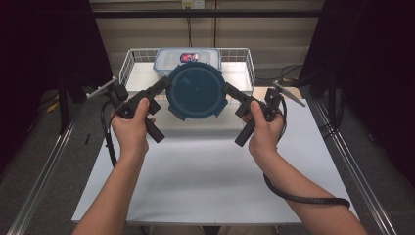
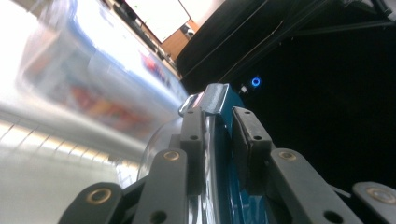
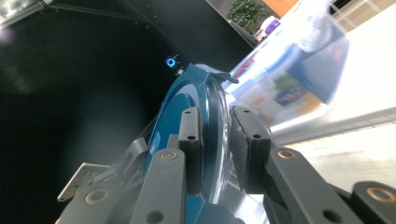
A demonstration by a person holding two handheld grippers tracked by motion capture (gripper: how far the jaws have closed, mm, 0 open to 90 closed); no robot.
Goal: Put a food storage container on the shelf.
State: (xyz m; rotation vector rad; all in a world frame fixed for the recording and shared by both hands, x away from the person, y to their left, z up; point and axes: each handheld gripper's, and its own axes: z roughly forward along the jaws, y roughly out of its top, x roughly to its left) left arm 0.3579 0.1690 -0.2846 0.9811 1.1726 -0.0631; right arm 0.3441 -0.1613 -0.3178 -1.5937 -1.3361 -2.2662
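Left gripper point(image 1: 157, 88): its fingers point(image 2: 192, 140) are clamping the left edge of the round container point(image 1: 196, 91), one on each face of the rim
Right gripper point(image 1: 231, 91): its fingers point(image 3: 189, 140) are clamping the right edge of the same container
Round container: it is hanging between the two grippers above the white surface point(image 1: 210, 171), its dark blue lid point(image 3: 187, 100) facing up, in front of the wire basket point(image 1: 244, 61)
Rectangular box point(image 1: 187, 59): it is sitting in the wire basket, just behind the round container, clear-walled with a pale blue lid
Hands: the left hand point(image 1: 131, 128) and right hand point(image 1: 264, 131) are gripping the handles
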